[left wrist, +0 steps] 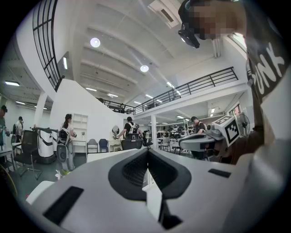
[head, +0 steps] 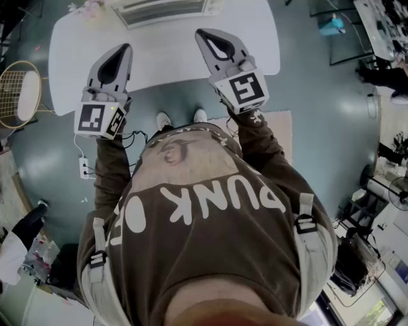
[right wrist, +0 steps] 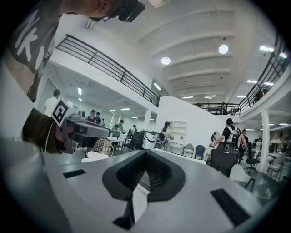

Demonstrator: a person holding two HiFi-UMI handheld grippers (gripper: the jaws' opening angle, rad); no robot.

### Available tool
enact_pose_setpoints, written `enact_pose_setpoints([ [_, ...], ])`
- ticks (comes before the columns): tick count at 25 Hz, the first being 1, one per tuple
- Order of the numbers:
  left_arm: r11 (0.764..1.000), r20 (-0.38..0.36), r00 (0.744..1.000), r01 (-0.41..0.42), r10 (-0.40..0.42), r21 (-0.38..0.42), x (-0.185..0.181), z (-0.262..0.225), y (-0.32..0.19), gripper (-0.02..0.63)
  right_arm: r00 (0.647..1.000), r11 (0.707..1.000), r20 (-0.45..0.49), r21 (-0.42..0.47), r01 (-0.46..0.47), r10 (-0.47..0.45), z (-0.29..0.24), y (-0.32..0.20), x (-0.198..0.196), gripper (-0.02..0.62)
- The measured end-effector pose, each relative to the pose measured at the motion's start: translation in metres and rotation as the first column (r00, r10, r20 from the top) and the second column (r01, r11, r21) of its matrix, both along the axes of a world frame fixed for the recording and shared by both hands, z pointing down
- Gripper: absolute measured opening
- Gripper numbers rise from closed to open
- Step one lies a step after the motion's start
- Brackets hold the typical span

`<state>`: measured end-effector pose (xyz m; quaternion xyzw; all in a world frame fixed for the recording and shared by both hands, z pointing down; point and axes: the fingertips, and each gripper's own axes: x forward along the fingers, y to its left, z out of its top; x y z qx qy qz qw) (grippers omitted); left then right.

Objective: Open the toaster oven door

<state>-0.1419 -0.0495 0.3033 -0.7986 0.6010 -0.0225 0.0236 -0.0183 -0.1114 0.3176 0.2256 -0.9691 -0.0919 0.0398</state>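
In the head view both grippers are held up in front of the person's chest, over the near edge of a white table (head: 70, 57). The left gripper (head: 122, 48) and the right gripper (head: 200, 32) both have their jaws together with nothing between them. A white slatted appliance (head: 162, 9), cut off by the top edge, stands at the table's far side; I cannot tell whether it is the toaster oven, and no door shows. The left gripper (left wrist: 148, 151) and right gripper (right wrist: 144, 153) views look out over a large hall, not at the table.
A badminton racket (head: 19, 95) lies left of the table. A power strip (head: 84, 167) with a cable sits on the grey floor by the person's shoes (head: 164, 119). Several people (left wrist: 68, 136), office chairs (right wrist: 223, 159) and desks fill the hall.
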Motion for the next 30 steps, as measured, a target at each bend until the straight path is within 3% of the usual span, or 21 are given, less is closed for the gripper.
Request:
enact_pose_setpoints([
  [11, 1.000, -0.001, 1.000, 0.000, 0.000, 0.000, 0.002, -0.003, -0.004, 0.003, 1.000, 1.000, -0.007, 0.005, -0.008, 0.008, -0.001, -0.005, 0.002, 0.008],
  [15, 1.000, -0.002, 1.000, 0.000, 0.000, -0.002, -0.001, 0.000, -0.005, 0.003, 0.999, 0.998, 0.013, -0.045, -0.031, 0.032, 0.003, -0.010, 0.002, 0.009],
  [22, 1.000, -0.004, 1.000, -0.002, 0.002, 0.000, -0.007, -0.001, -0.011, 0.003, 0.999, 0.998, 0.020, -0.049, -0.032, 0.033, 0.007, -0.018, -0.003, 0.012],
  [26, 1.000, -0.009, 1.000, -0.007, 0.007, -0.002, -0.009, 0.001, -0.017, 0.003, 0.998, 0.990, 0.016, -0.128, -0.055, 0.058, 0.016, -0.038, -0.003, 0.094],
  [30, 1.000, -0.013, 1.000, -0.011, 0.011, -0.005, -0.012, 0.001, -0.022, 0.003, 0.990, 0.961, 0.077, -0.259, -0.095, 0.119, 0.028, -0.073, -0.003, 0.109],
])
